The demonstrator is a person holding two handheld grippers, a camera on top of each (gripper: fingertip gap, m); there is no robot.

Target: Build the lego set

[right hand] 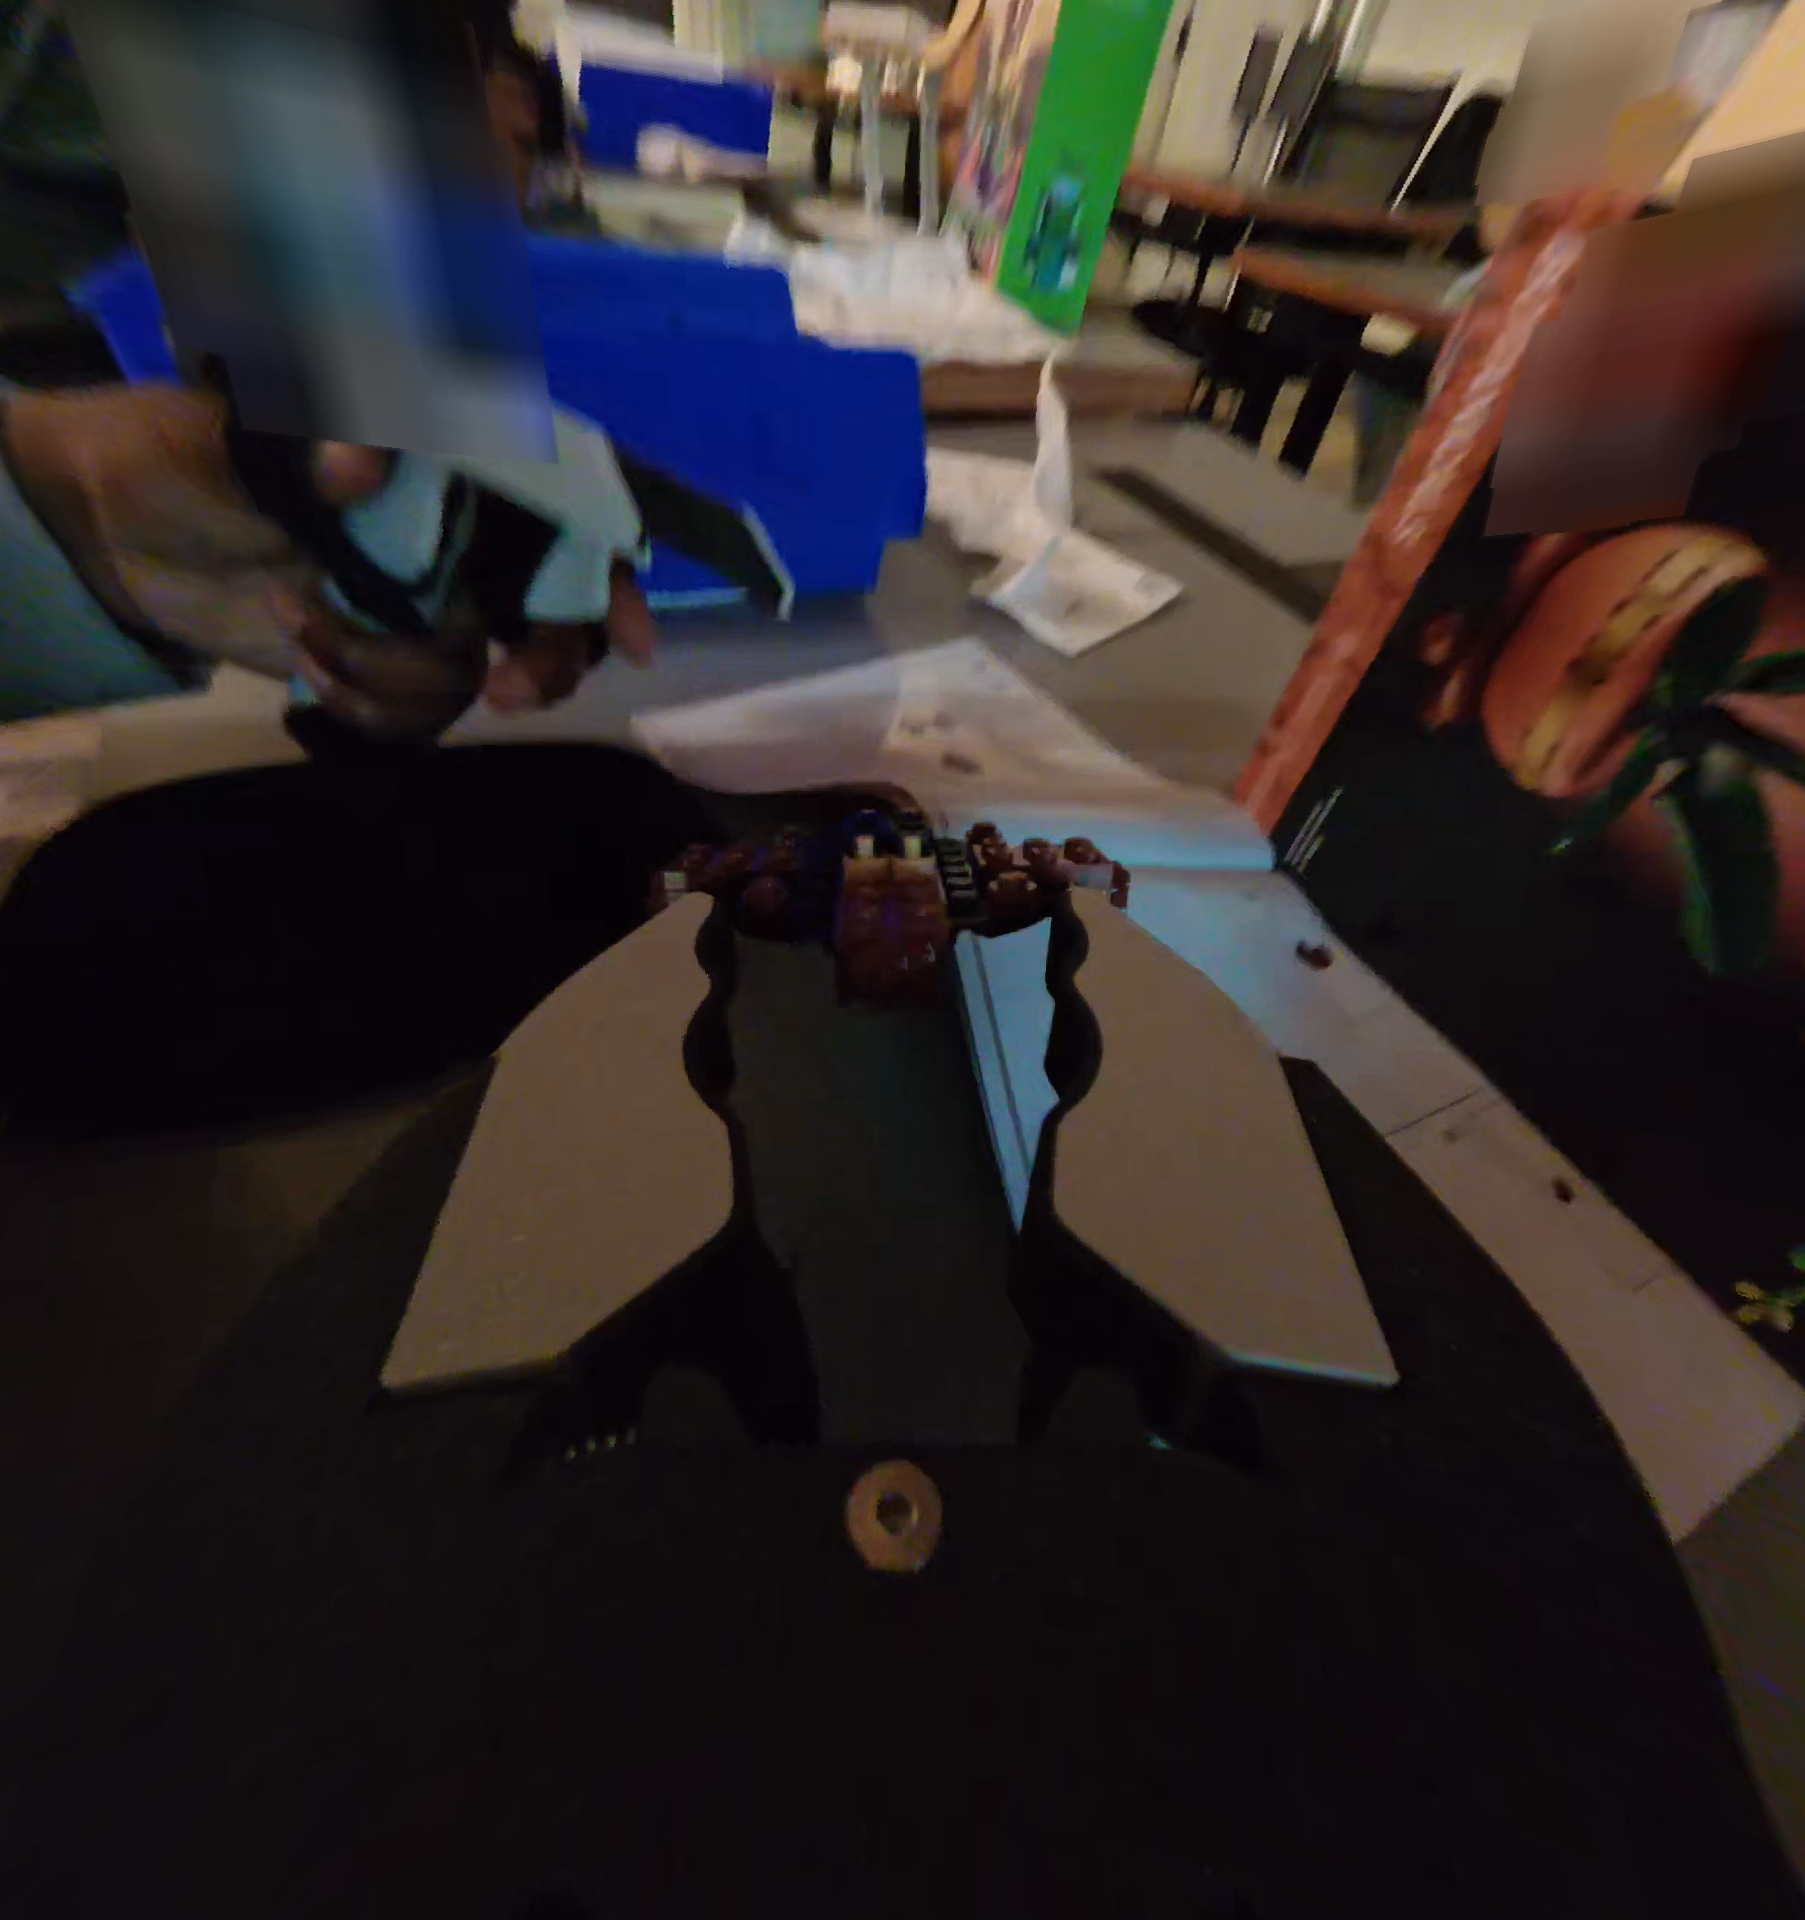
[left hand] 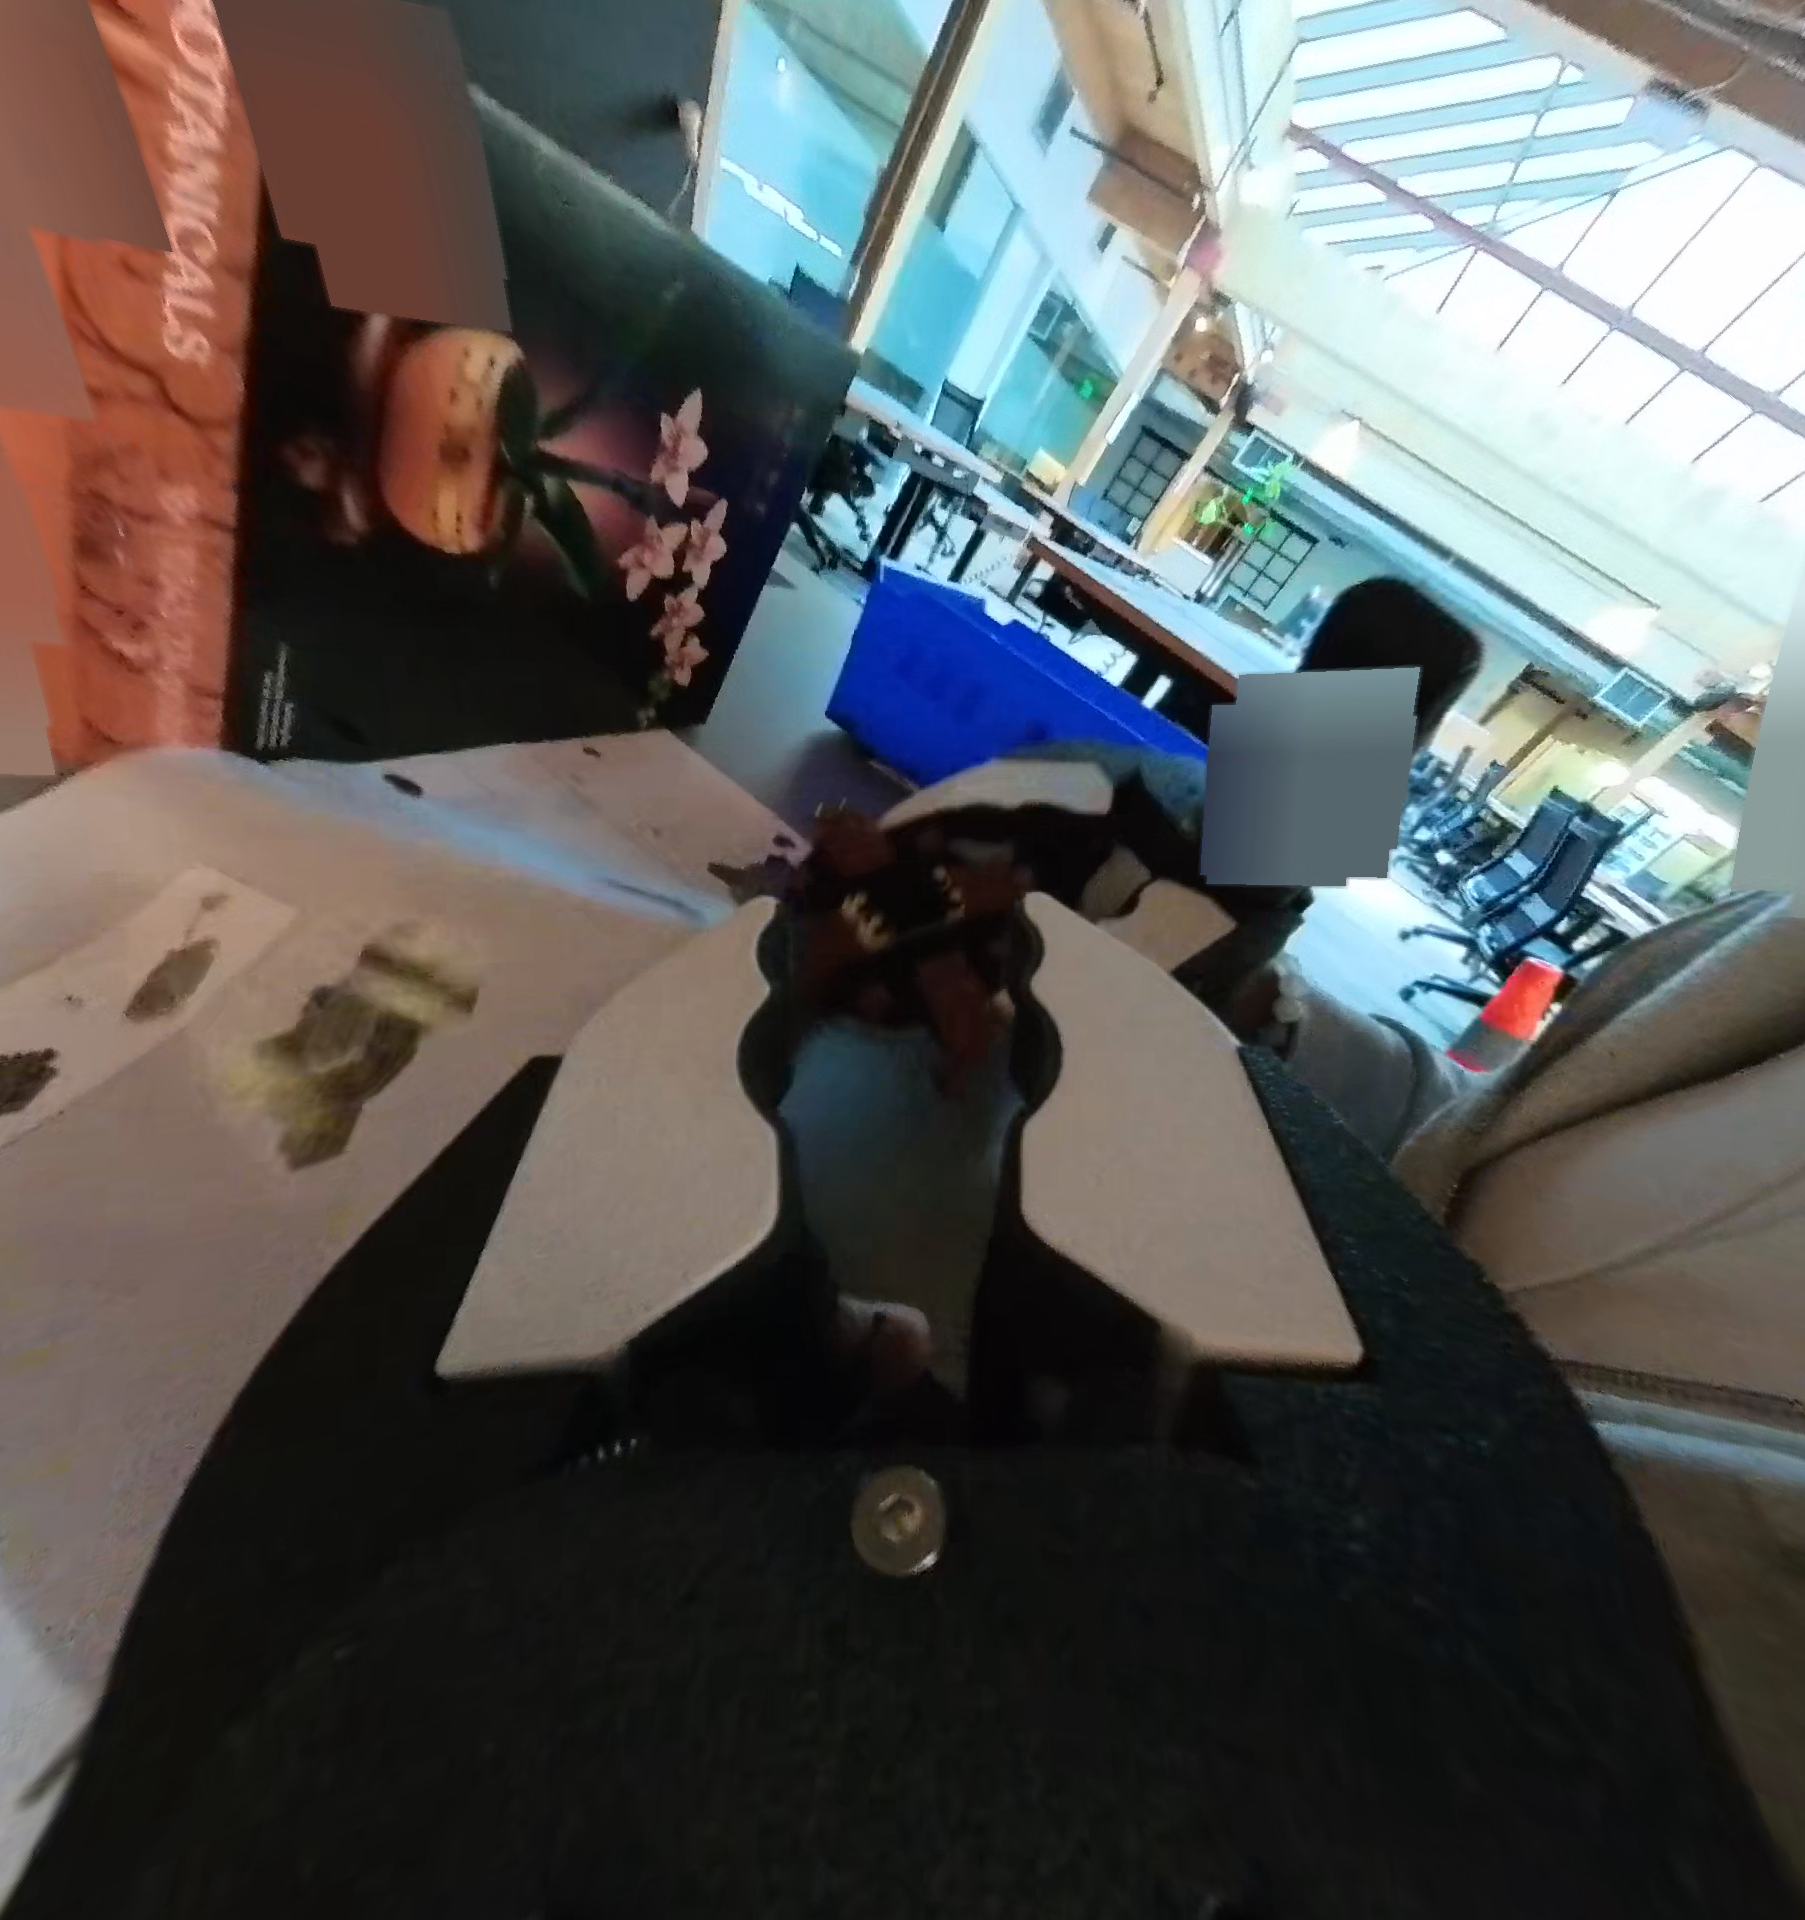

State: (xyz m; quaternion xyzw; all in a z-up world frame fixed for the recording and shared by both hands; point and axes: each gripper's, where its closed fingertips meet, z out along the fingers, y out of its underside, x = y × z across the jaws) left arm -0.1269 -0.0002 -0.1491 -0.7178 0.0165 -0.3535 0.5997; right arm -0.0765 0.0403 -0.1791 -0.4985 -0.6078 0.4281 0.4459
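Brown brick assembly [left hand: 903, 914] gripped between both jaws, above open booklet [left hand: 254, 935].

The brown brick assembly [left hand: 908, 935] looks like hard, studded plastic with a slight gloss, and the pale fingers [left hand: 659, 1132] closed on it are matt and smooth above a rough, grainy black body with a shiny metal screw [left hand: 896, 1529]. The open booklet [left hand: 254, 935] is smooth paper, the standing box [left hand: 524, 520] glossy printed cardboard, the blue bin [left hand: 981, 686] smooth plastic.

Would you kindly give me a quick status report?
Left gripper and right gripper both clamp the brown brick assembly. Instruction booklet beneath. Nothing obstructing.
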